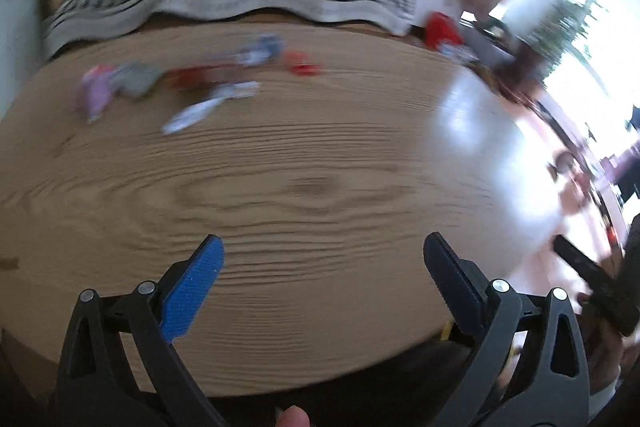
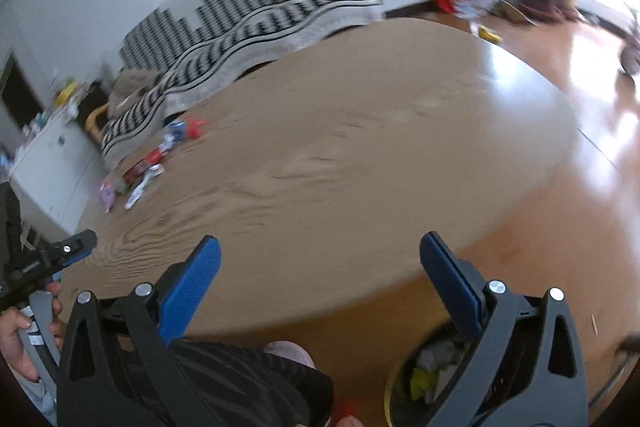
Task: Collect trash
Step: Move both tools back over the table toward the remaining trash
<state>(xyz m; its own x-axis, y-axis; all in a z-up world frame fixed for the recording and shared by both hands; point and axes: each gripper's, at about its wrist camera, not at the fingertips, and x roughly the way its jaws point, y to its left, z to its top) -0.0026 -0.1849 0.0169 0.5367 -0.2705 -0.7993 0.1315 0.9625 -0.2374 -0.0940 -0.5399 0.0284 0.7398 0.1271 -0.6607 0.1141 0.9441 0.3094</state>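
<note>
Currently, the wrappers (image 1: 180,87) lie strewn in a loose line at the upper left of the left wrist view, far across the worktop (image 1: 320,187), well apart from the left hand-held gripper (image 1: 322,255), which hangs released and empty at lower centre. Rightward, the right hand-held gripper (image 2: 320,255) is likewise spread and empty, with the trash bin (image 2: 424,379) below it at lower right. I judge the left nearer the wrappers.

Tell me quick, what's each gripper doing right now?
Left gripper: open, holding nothing, over the wooden table.
Right gripper: open, holding nothing, near the table edge above the trash bin.
</note>
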